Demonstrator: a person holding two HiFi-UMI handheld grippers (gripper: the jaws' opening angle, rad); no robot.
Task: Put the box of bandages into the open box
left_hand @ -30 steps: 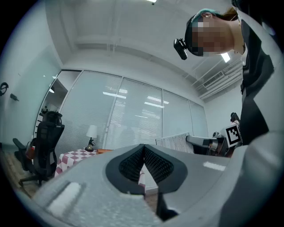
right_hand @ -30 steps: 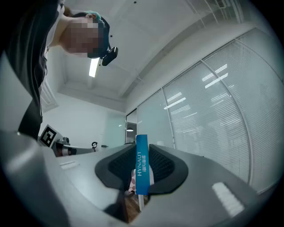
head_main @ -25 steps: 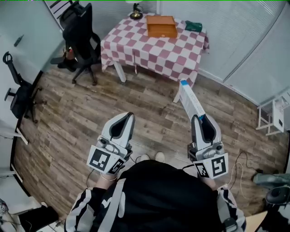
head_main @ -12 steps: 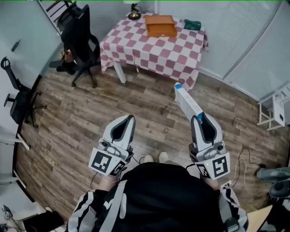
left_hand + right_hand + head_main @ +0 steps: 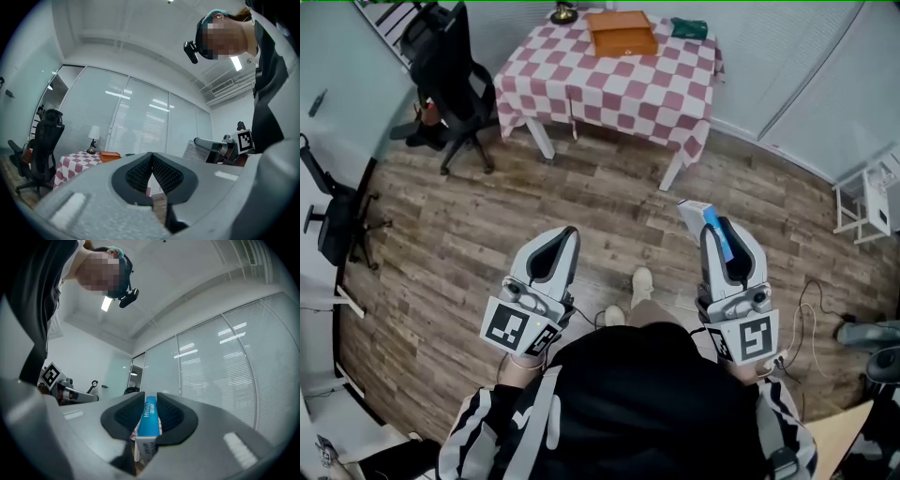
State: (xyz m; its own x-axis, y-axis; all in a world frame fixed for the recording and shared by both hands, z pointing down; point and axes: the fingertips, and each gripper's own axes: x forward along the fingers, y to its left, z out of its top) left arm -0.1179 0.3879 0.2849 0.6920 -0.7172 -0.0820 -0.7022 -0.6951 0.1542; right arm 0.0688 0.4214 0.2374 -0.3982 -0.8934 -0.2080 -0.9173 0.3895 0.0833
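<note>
**Bandage box gripped in the right jaws, table far ahead**

I read this as the carry step. The right gripper (image 5: 715,225) has the box of bandages (image 5: 695,212) between its jaws. The pads press on its two broad faces and are closing a touch tighter as I look. In the right gripper view the blue-and-white carton stands on edge in the grip, blue side toward the camera. In the head view one end pokes out beyond the jaw tips. The left gripper (image 5: 568,234) carries nothing: its jaws are clenched together, pad on pad, with only air past the tips.

The target sits well ahead of both pairs of jaws: an orange box (image 5: 622,33) on the table (image 5: 609,94) with the pink-and-white checked cloth. From here I can't tell whether its lid is up, but I take it for the open box the task means. Wood floor (image 5: 609,225) lies between the jaws and the table, so no placing has begun.

Next I'd want the right jaws carried forward until the orange box lies just beneath their tips. Then the carton gets tipped so its free end leads in, and only then is the grip let go. I judge the long carton could swing or slip if the grip slackens on the way. The left jaws are free to steady the orange box.
</note>
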